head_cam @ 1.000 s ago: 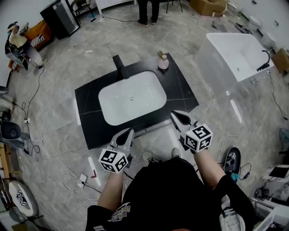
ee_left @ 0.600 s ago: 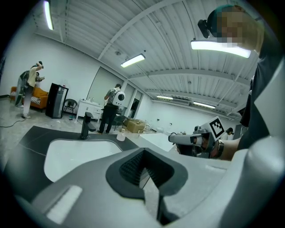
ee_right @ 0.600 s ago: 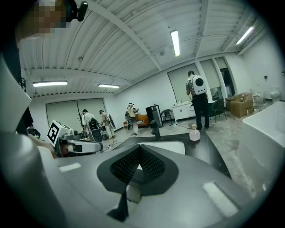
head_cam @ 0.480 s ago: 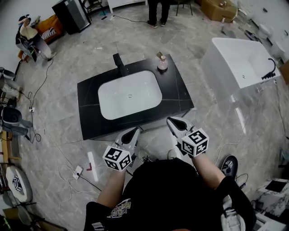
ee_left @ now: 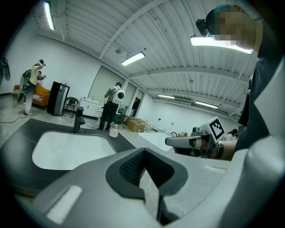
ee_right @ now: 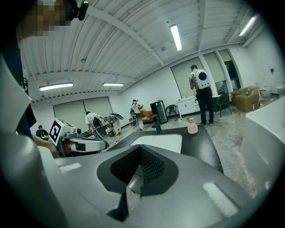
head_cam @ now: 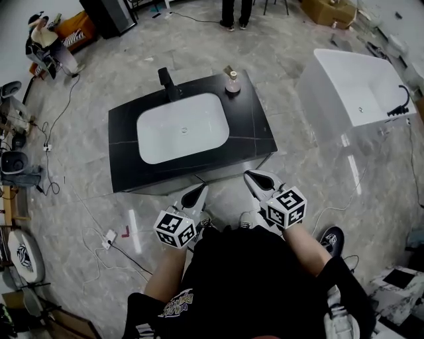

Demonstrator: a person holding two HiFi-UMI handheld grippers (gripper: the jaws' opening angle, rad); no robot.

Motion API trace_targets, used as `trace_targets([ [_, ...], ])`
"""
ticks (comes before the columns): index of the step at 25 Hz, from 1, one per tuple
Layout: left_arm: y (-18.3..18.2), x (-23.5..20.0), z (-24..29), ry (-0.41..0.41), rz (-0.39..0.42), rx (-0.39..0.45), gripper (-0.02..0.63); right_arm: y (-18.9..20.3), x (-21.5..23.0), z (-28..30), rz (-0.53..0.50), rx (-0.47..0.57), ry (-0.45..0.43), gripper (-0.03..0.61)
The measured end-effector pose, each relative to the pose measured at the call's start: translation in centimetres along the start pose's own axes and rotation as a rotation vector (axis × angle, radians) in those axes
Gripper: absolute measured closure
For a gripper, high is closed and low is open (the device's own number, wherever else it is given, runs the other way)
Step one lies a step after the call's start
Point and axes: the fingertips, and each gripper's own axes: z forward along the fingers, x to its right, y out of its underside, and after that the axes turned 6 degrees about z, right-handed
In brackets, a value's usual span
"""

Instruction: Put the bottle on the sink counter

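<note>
A small pink bottle (head_cam: 232, 83) with a light cap stands upright on the black sink counter (head_cam: 255, 136), at its far right corner beside the white basin (head_cam: 183, 127). It also shows in the left gripper view as a small bottle (ee_left: 114, 131) and in the right gripper view as a bottle (ee_right: 192, 127). My left gripper (head_cam: 193, 196) and right gripper (head_cam: 260, 181) hang in front of the counter's near edge, well away from the bottle. Both are shut with nothing between the jaws.
A black tap (head_cam: 166, 82) stands at the counter's back edge. A white bathtub (head_cam: 354, 93) sits to the right. Cables and a power strip (head_cam: 106, 237) lie on the floor at left. A person (head_cam: 235, 12) stands beyond the counter; others (head_cam: 43, 40) are at far left.
The view has pulled back from the counter, which now lies farther from both grippers. Both grippers stay shut and empty, and the bottle has not moved on the counter.
</note>
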Motion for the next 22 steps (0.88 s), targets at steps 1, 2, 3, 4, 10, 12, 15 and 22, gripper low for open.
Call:
trace_targets([
  [1,0.2,0.3,0.2,-0.004,-0.004,0.001,0.614,0.3,0.3,-0.2,0.0,-0.006,-0.003,0.552],
  [2,0.4,0.5,0.3,-0.008,-0.008,0.003,0.614,0.5,0.5,-0.4,-0.001,-0.01,-0.006,0.552],
  [3,0.4,0.7,0.4,-0.013,-0.01,0.006,0.614,0.5,0.6,-0.6,-0.005,-0.012,-0.009,0.552],
  [4,0.4,1.0,0.5,-0.017,-0.011,0.009,0.614,0.4,0.7,-0.8,-0.009,-0.012,-0.013,0.552],
  [10,0.3,2.1,0.9,-0.034,-0.01,0.017,0.614,0.3,1.2,-1.6,-0.015,-0.011,-0.031,0.552],
  [12,0.4,2.5,1.0,-0.037,-0.009,0.015,0.614,0.5,1.3,-1.9,-0.013,-0.014,-0.036,0.552],
  [15,0.6,3.0,1.2,-0.042,-0.006,0.007,0.614,0.6,1.5,-2.2,-0.011,-0.013,-0.043,0.552],
  [22,0.8,3.4,1.7,-0.043,-0.003,-0.005,0.614,0.9,2.0,-2.2,0.003,-0.015,-0.052,0.552],
])
